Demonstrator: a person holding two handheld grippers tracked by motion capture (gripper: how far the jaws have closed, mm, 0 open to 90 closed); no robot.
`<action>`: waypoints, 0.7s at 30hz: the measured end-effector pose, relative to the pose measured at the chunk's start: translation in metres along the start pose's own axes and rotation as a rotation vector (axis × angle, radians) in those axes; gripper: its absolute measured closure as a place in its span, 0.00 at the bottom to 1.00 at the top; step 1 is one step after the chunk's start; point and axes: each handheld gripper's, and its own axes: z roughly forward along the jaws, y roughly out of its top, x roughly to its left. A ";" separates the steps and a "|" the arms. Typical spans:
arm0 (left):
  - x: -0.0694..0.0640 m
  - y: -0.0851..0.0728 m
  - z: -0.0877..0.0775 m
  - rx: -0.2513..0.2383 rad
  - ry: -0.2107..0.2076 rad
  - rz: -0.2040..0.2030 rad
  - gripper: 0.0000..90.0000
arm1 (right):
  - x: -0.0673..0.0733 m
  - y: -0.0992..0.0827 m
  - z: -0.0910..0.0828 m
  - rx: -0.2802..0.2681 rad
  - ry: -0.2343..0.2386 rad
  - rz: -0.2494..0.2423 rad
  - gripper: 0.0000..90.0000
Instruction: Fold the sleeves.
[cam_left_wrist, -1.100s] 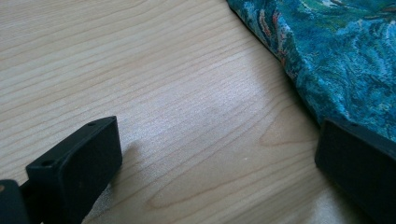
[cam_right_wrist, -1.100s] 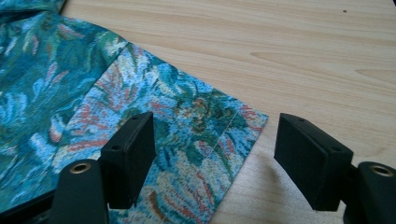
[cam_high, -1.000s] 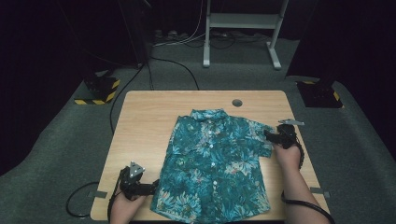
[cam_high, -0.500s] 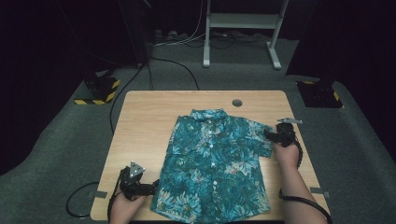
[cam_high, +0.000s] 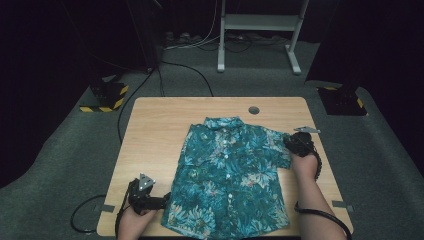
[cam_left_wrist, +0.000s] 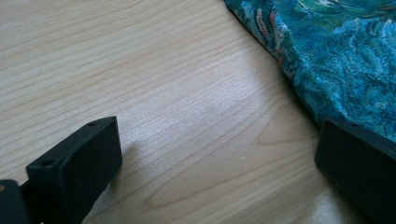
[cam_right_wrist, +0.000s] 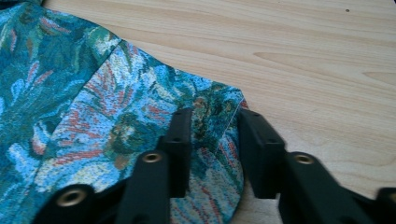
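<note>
Your right gripper (cam_right_wrist: 212, 140) has just been closing on the sleeve (cam_right_wrist: 140, 107) of the floral shirt (cam_high: 227, 175) lying flat on the table (cam_high: 155, 130), left gripper (cam_left_wrist: 210, 158) spread open beside the hem; folding not yet begun.

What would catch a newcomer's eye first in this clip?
A teal floral short-sleeved shirt lies spread flat, buttons up, in the middle of the wooden table. The right gripper sits at the hem of the shirt's sleeve, its jaws having just been closing with the sleeve's edge between them. The left gripper waits wide open over bare wood beside the shirt's lower corner.
</note>
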 end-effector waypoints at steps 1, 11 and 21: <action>0.000 0.000 0.000 0.000 0.000 0.000 0.01 | 0.002 0.000 0.000 0.000 -0.002 0.002 0.84; -0.001 0.000 0.000 -0.001 -0.002 0.001 0.01 | 0.012 0.001 -0.002 -0.015 -0.030 0.009 0.97; -0.001 0.000 0.000 -0.001 -0.006 0.006 0.01 | 0.022 0.013 -0.018 -0.076 -0.026 -0.002 0.97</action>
